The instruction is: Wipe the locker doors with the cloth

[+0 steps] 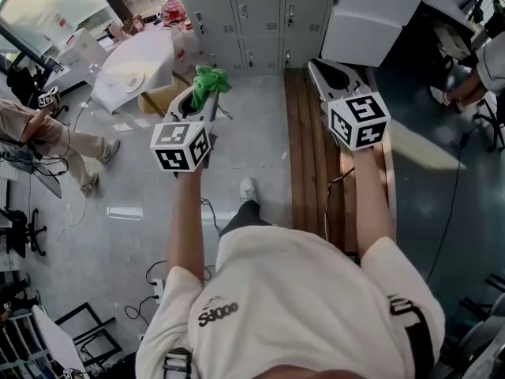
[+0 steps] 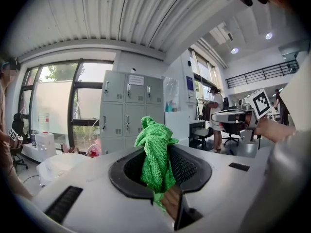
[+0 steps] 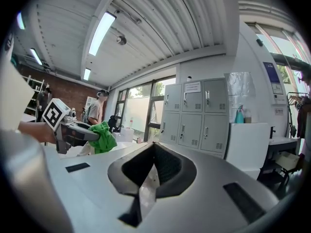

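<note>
A bright green cloth (image 1: pixel 210 80) is bunched between the jaws of my left gripper (image 1: pixel 203 95), which is shut on it and held out over the floor. In the left gripper view the cloth (image 2: pixel 155 152) stands up out of the jaws and hides their tips. The grey locker doors (image 1: pixel 255 13) are ahead, well beyond both grippers and untouched. Those lockers (image 2: pixel 128 111) show upright in the left gripper view, and the lockers (image 3: pixel 194 115) also appear in the right gripper view. My right gripper (image 1: pixel 321 67) is level with the left, jaws together and holding nothing.
A wooden bench (image 1: pixel 314 160) runs along the floor under my right arm. A white cabinet (image 1: pixel 371 14) stands to the right of the lockers. A white-covered table (image 1: pixel 136 65) is at the left. A person (image 1: pixel 47 136) sits at far left. Cables (image 1: pixel 209 212) trail on the floor.
</note>
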The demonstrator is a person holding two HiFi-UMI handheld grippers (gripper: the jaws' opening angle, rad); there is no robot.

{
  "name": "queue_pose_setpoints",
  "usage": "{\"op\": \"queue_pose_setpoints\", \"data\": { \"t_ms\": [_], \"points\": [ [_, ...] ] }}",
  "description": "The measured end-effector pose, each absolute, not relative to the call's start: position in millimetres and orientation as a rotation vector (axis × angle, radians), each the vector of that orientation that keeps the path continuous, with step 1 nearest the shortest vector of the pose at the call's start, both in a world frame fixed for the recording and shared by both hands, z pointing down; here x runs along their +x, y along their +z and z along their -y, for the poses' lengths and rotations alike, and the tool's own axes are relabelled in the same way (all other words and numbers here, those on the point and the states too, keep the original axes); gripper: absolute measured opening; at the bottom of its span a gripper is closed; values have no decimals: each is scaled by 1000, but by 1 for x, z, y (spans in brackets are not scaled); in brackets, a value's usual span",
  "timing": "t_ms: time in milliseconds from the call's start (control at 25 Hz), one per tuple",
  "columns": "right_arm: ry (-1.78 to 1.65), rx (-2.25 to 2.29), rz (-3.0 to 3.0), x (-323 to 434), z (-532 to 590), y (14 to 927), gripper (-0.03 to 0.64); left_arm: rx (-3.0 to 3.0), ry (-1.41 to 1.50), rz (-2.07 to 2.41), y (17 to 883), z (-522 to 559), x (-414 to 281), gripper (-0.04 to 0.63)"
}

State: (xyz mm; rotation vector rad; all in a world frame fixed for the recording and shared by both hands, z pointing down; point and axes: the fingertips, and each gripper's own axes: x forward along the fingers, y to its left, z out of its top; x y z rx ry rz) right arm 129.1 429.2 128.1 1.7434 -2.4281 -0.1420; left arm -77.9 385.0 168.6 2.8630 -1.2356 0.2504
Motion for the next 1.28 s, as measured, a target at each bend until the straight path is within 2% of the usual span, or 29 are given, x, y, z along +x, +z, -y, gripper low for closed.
{"op": "queue_pose_setpoints", "data": {
  "t_ms": [360, 760, 1280],
  "points": [
    [-64, 1739, 2446, 130, -368, 155, 8, 2858, 272, 1217, 194, -315, -79, 100],
    [-112, 1694, 2396, 139, -205, 165, 8, 2817, 271, 1221, 208, -138, -82, 100],
    [-144, 1828, 2221, 176, -29, 178, 8, 2912, 349, 1105, 201, 63, -30, 100]
  ]
}}
